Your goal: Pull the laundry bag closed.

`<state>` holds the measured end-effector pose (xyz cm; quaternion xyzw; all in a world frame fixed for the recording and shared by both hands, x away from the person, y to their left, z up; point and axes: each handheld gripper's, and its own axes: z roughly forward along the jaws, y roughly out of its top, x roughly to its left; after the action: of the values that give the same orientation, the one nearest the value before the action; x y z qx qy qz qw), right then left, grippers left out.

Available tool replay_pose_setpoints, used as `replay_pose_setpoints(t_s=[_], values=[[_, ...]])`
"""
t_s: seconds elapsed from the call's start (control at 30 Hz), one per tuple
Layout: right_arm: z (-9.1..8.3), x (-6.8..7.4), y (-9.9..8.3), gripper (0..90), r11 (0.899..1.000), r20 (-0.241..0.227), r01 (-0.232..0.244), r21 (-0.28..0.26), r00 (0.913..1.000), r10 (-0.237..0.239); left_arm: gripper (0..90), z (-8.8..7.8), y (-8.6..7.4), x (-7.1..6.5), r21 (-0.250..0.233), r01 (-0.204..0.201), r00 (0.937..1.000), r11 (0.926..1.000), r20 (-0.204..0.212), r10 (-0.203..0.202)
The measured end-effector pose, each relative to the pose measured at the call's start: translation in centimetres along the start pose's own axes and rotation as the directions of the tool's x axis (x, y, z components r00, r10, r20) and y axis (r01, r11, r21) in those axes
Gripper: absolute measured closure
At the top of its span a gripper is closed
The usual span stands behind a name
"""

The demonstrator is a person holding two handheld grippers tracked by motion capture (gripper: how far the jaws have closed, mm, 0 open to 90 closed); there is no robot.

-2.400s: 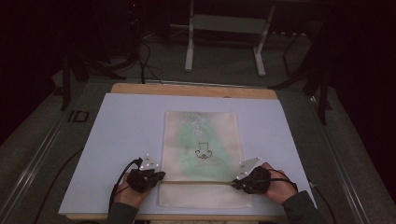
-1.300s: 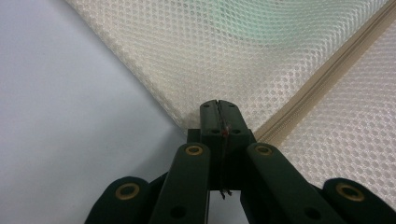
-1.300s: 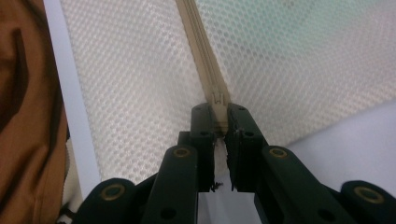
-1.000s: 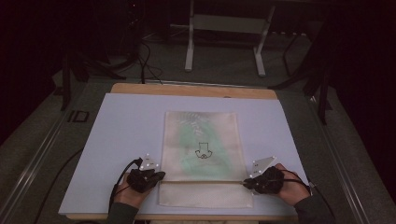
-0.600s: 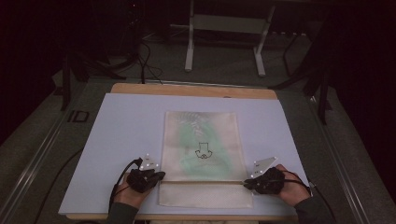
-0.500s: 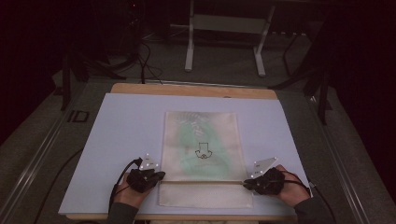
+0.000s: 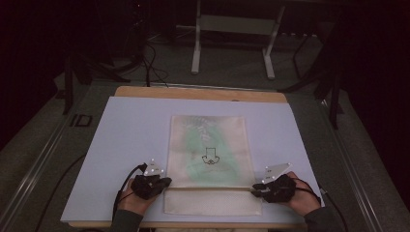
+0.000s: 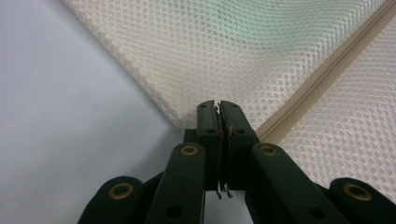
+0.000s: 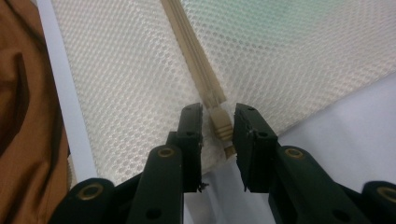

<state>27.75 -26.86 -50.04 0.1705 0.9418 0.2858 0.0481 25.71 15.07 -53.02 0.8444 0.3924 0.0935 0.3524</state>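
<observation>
Two hand-held grippers, one on each side of the mesh laundry bag (image 7: 209, 159), which lies flat in the middle of the pale surface (image 7: 121, 125), near your edge of it. Your left hand-held gripper (image 7: 162, 182) sits at the bag's left edge, right where the zipper (image 7: 212, 188) line ends. From the left gripper view the jaws look nearly pressed together with only a slit between them, tips at the corner of the mesh, and they've just eased apart a touch. I can't tell if any fabric is still pinched in there. Your right hand-held gripper (image 7: 255, 189) is at the zipper's other end. In the right gripper view its jaws have just been opening, and the zipper's end piece (image 9: 221, 126) sits in the gap with daylight either side, so it's let go.
</observation>
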Motion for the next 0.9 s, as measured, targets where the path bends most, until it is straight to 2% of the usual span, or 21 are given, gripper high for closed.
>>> replay_pose_setpoints(t_s=[0.2,0.53,0.7,0.9], values=[[-0.5,0.0,0.1,68.6,0.999,0.003,-0.014,-0.042,0.9999,0.014,85.9,-0.1,0.0,0.0,0.0,-0.001,1.0,1.0,0.0,0.001],[-1.4,-0.3,-0.1,62.9,0.994,0.037,-0.042,-0.1,0.9982,0.046,84.3,-0.3,0.1,0.0,-0.009,-0.005,0.9999,0.9999,-0.009,0.005],[-1.9,-0.5,-0.4,62.0,0.99,0.053,-0.06,-0.126,0.9964,0.067,83.9,-0.4,0.0,0.1,-0.016,-0.005,0.9998,0.9999,-0.022,0.004],[-2.1,-0.8,-0.9,61.4,0.988,0.064,-0.083,-0.132,0.9937,0.092,84.0,-0.7,0.0,0.3,-0.026,0.005,0.9988,0.9997,-0.048,-0.006]])
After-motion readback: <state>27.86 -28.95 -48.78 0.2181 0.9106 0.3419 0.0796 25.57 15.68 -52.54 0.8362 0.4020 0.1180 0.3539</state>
